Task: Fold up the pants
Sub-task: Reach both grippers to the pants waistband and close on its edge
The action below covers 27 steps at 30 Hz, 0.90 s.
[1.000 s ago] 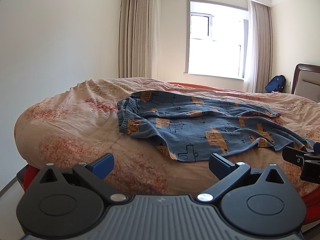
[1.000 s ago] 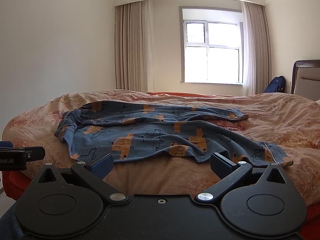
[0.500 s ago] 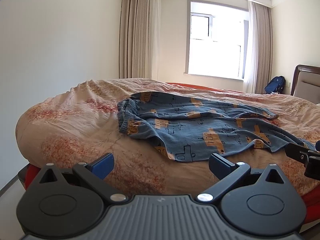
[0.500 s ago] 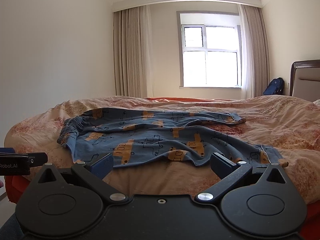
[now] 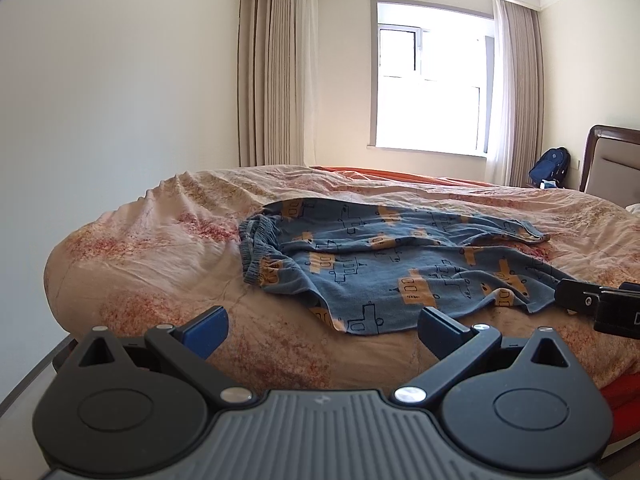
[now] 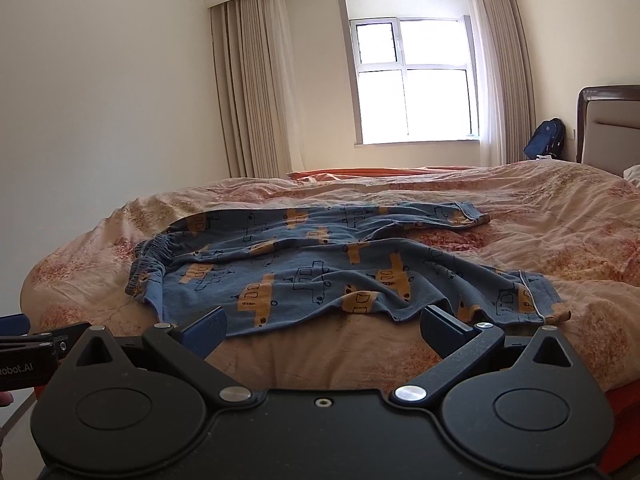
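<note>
Blue pants with orange vehicle prints lie spread and rumpled on the bed, waistband to the left, legs running right. They also show in the right wrist view, with the two leg cuffs at the right. My left gripper is open and empty, short of the near edge of the pants. My right gripper is open and empty in front of the near leg. The right gripper's side shows at the right edge of the left wrist view.
The bed has a peach floral duvet over a red sheet. A plain wall stands at the left. Curtains and a window are behind. A headboard and blue backpack stand at the far right.
Both grippers have risen slightly and moved a little closer to the bed, so the pants sit lower in both views. Both stay open and empty.
</note>
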Available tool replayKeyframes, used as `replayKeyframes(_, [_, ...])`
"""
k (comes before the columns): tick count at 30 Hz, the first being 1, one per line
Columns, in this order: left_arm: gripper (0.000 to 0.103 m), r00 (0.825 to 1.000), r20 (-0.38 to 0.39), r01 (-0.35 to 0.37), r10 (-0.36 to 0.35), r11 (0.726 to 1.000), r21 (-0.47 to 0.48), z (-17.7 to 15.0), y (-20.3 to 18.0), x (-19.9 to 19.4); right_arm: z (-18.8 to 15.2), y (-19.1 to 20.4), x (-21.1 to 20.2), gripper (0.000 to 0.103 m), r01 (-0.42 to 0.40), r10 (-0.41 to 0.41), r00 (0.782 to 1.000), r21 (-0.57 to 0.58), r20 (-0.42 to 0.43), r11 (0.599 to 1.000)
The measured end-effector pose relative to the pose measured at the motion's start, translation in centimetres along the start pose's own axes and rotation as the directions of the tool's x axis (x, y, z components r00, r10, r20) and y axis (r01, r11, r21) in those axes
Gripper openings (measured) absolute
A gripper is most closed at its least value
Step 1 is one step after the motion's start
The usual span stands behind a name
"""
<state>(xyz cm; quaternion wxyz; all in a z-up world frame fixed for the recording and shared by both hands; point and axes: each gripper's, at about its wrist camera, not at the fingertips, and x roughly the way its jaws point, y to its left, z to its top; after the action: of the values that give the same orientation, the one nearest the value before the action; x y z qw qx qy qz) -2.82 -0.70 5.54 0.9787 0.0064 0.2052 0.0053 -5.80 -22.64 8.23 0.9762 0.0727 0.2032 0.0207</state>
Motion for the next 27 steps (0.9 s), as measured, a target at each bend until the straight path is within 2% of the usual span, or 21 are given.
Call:
replayKeyframes(3, [0.103, 0.999, 0.031, -0.019, 0.019, 1.000, 0.011, 1.1, 0.2, -0.5, 1.0, 0.1, -0.6, 0.103, -0.026, 0.026, 1.000, 0.003, 0.017, 1.000])
replayKeyframes(6, [0.103, 0.999, 0.030, -0.035, 0.035, 0.999, 0.012, 1.9, 0.5, -0.1, 1.9, 0.2, -0.7, 0.103, -0.040, 0.040, 0.999, 0.001, 0.025, 0.999])
replayKeyframes(11, [0.103, 0.998, -0.014, -0.056, 0.056, 0.998, 0.000, 3.2, 1.2, 2.0, 3.1, 0.2, 0.2, 0.103, -0.035, 0.035, 0.999, -0.014, 0.024, 0.999])
replayKeyframes(16, [0.103, 0.997, -0.056, -0.053, 0.053, 0.999, 0.000, 5.0, 2.1, 4.5, 4.4, -0.4, 2.4, 0.103, -0.035, 0.035, 0.999, 0.004, -0.013, 0.999])
replayKeyframes(21, [0.103, 0.993, -0.079, -0.082, 0.084, 0.996, 0.036, 6.7, 3.2, 9.7, 5.9, -0.6, 5.5, 0.103, -0.067, 0.068, 0.998, -0.036, 0.019, 0.997])
replayKeyframes(24, [0.103, 0.994, -0.074, -0.081, 0.085, 0.995, 0.051, 7.4, 4.2, 13.7, 6.9, -0.9, 8.5, 0.103, -0.121, 0.125, 0.992, -0.104, 0.028, 0.987])
replayKeyframes(27, [0.103, 0.994, -0.063, -0.081, 0.087, 0.993, 0.083, 8.2, 5.1, 17.6, 7.7, -1.3, 11.8, 0.103, -0.204, 0.211, 0.977, -0.218, 0.009, 0.954])
